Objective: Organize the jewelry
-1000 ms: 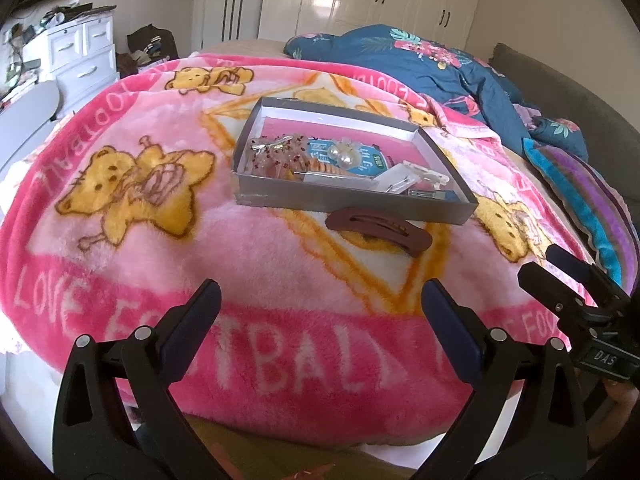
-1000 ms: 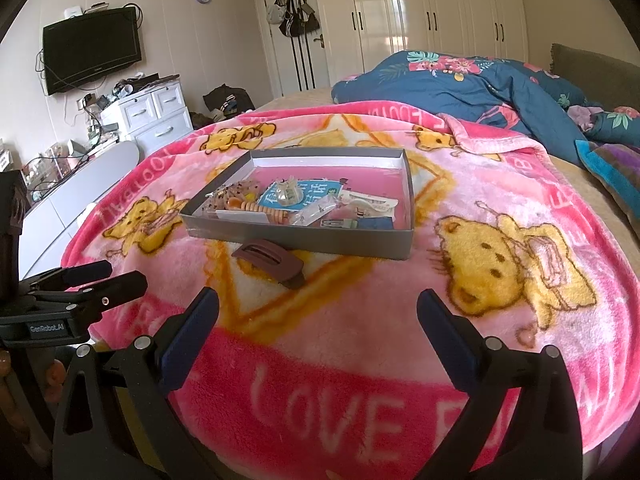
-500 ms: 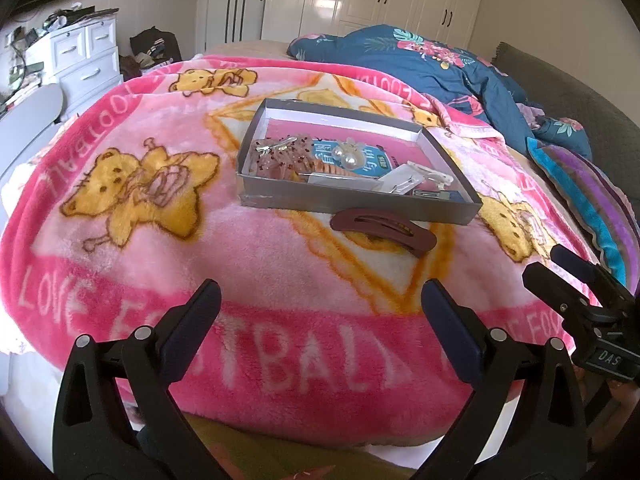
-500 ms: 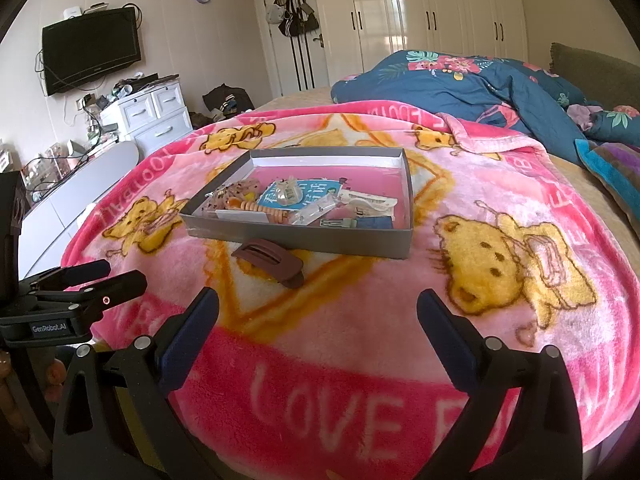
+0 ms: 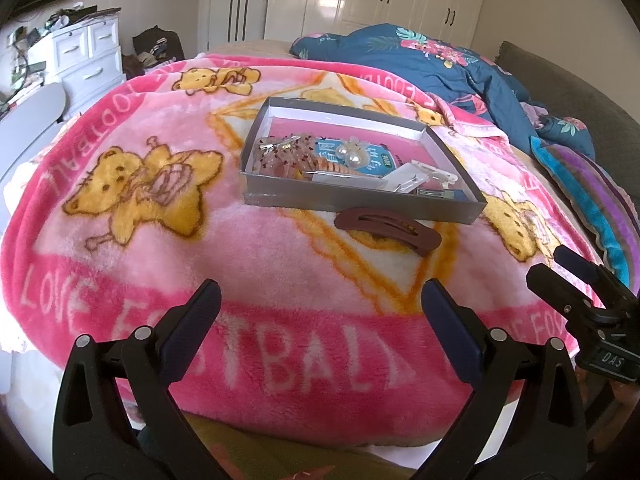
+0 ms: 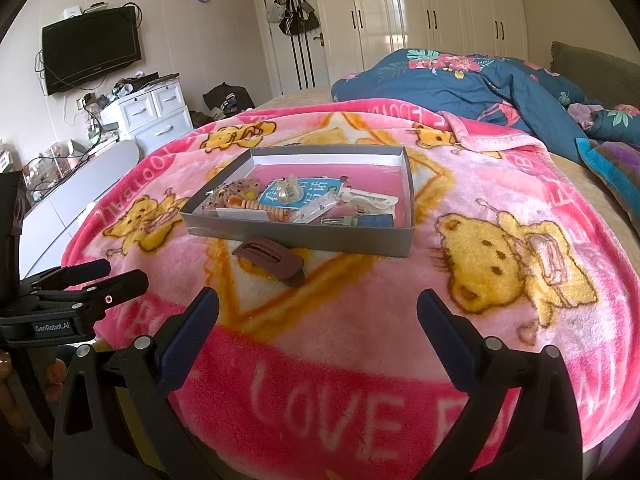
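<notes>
Pink blanket point(image 5: 248, 264) with yellow bears, grey tray point(image 5: 360, 196), brown hair clip point(image 5: 386, 231), blue floral duvet point(image 6: 460, 84)

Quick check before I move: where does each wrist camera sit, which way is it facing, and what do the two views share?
Left wrist: behind the open left gripper, low at the bed's near edge, facing the gray box; the right gripper shows at right.
Right wrist: behind the open right gripper, same direction, further right; the left gripper shows at left.
Shared: box, brown hair clip, pink blanket.
</notes>
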